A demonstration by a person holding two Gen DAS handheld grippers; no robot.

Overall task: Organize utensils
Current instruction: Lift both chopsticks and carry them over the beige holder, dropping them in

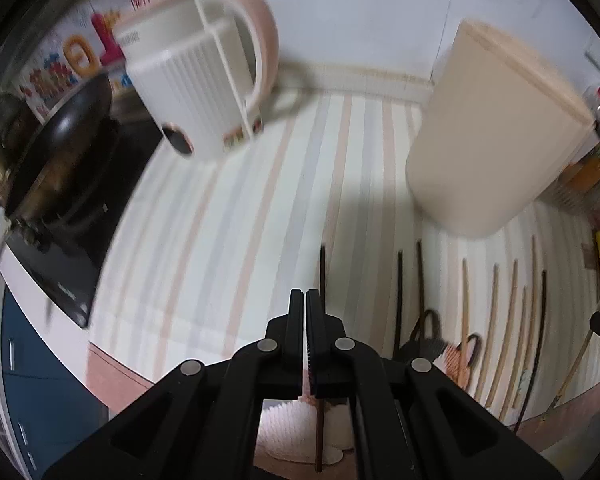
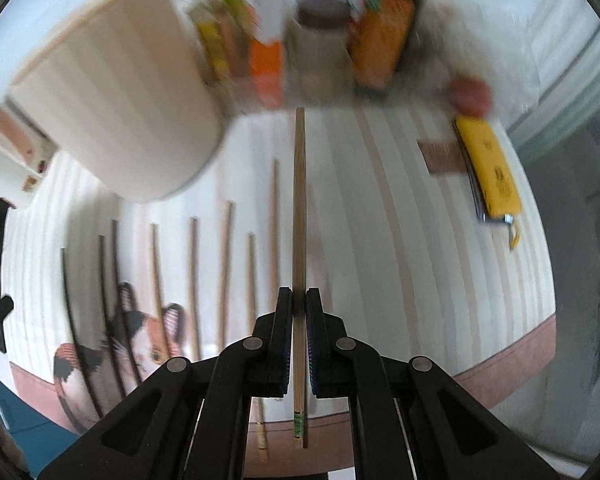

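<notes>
Bamboo chopstick [image 2: 299, 216] sits clamped between the pads of the right gripper [image 2: 299, 300], lifted off the striped mat [image 2: 380, 240] and pointing toward the far clutter of boxes and jars. Left gripper [image 1: 305, 300] has its pads pressed together on a dark chopstick [image 1: 323, 268], which runs up past the fingertips and down below them (thin, so easy to miss). So approx two sticks are in hand, one per gripper. None looks filed yet: the white holder w/ pink rim [image 1: 204, 76], far left by the stove, shows empty compartments as far as the blur lets me tell. Left to do: plenty. A row of light chopsticks [image 2: 224, 272] lies near-left on the mat w/ a few dark chopsticks [image 2: 108, 292] further left over the cat print, all roughly parallel, none touching the big cream canister [image 2: 120, 92] standing beyond them. My read: early stage, pickup done for this pair, carry and drop into the holder next, then repeat for the rest.
</notes>
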